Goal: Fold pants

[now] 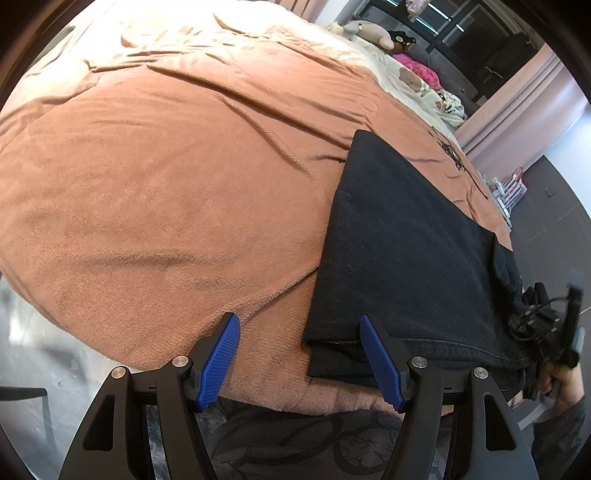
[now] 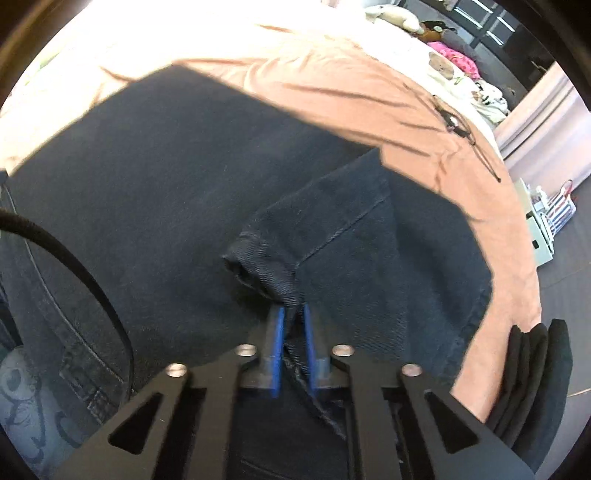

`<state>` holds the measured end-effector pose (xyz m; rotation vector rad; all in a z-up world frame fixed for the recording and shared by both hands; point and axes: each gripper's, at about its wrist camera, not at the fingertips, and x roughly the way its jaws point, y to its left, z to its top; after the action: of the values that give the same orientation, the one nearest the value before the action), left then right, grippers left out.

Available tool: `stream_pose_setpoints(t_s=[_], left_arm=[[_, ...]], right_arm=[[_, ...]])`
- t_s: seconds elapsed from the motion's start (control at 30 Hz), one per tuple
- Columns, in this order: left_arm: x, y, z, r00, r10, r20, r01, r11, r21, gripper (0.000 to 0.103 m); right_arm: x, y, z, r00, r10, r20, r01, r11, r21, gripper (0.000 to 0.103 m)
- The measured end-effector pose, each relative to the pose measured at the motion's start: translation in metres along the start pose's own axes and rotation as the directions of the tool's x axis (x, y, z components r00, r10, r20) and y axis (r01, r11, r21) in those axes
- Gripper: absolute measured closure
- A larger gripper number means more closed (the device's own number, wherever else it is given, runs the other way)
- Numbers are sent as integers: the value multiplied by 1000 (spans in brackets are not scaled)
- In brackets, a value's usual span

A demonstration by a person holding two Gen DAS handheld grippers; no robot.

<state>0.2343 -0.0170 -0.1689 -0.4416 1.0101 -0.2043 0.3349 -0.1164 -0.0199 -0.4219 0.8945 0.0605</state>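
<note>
Pants (image 1: 402,251), dark denim, lie folded flat on the salmon blanket (image 1: 166,192) of the bed, filling the right half of the left wrist view. Down at the bottom, the left gripper (image 1: 299,360) hangs with its jaws spread wide and nothing between them; one blue pad (image 1: 218,363) sits over the blanket, the other just at the near corner of the folded cloth. At the lower right edge, blurred, the right gripper (image 1: 546,325) shows in a person's hand (image 1: 561,384), at the pants' far end. Plush toys (image 1: 369,31) sit at the upper right, beyond the blanket.

Over to the right wrist view: the pants (image 2: 177,177) fill the middle and left of the frame, blanket (image 2: 424,122) curving round the upper right. Dead centre, low, the right gripper (image 2: 294,314) is clenched on a hem edge of the denim, cloth pinched between the two blue pads (image 2: 277,350) and bunched just above them. A black cable (image 2: 74,254) arcs down the left side. Dark folded cloth (image 2: 532,380) hangs at the lower right, past the blanket's edge.
</note>
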Motion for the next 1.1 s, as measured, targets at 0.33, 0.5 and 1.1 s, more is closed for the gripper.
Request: stream_pose_setpoints(t_s=[0.33,0.5,1.1], left_arm=[[1,1,1,1000,3,-1,-3,1000,-2,33],[2,0,1,1000,9,-3,-9,1000,0,33],[-5,-18,9,1000,-19,-9,19,997,79,33]], right_arm=[[-38,-97,11,994,1,112,-32,962,271,102],[-33,-140,7,993,-2,121,-44,924,379,102],[-47,-160,-81,981,82,178,-179,742,646,52]])
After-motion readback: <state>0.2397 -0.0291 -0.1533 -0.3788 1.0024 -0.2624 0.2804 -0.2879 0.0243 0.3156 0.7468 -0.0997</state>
